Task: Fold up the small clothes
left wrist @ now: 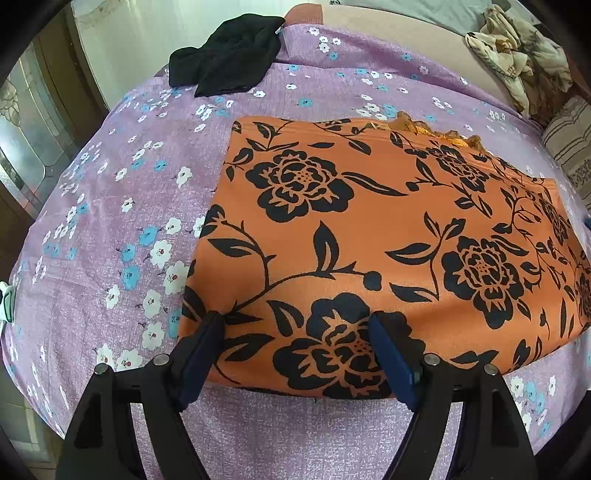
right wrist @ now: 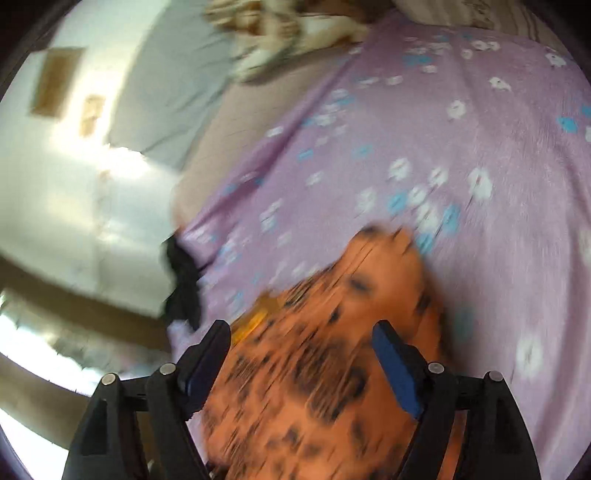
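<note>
An orange cloth with black flowers (left wrist: pixel 369 229) lies folded flat on the purple flowered bedsheet (left wrist: pixel 110 221). My left gripper (left wrist: pixel 295 325) is open, its fingers over the cloth's near edge, straddling it. In the right wrist view, which is blurred by motion, the same orange cloth (right wrist: pixel 325 362) lies between the fingers of my open right gripper (right wrist: pixel 301 332). I cannot tell if the fingers touch the cloth. A black garment (left wrist: pixel 229 55) lies crumpled at the bed's far left edge and shows in the right wrist view (right wrist: pixel 183 284) too.
A heap of beige patterned clothes (left wrist: pixel 517 62) lies at the far right of the bed, blurred in the right wrist view (right wrist: pixel 288 33). A striped pillow (left wrist: pixel 572 147) sits at the right edge. A door and wall stand to the left.
</note>
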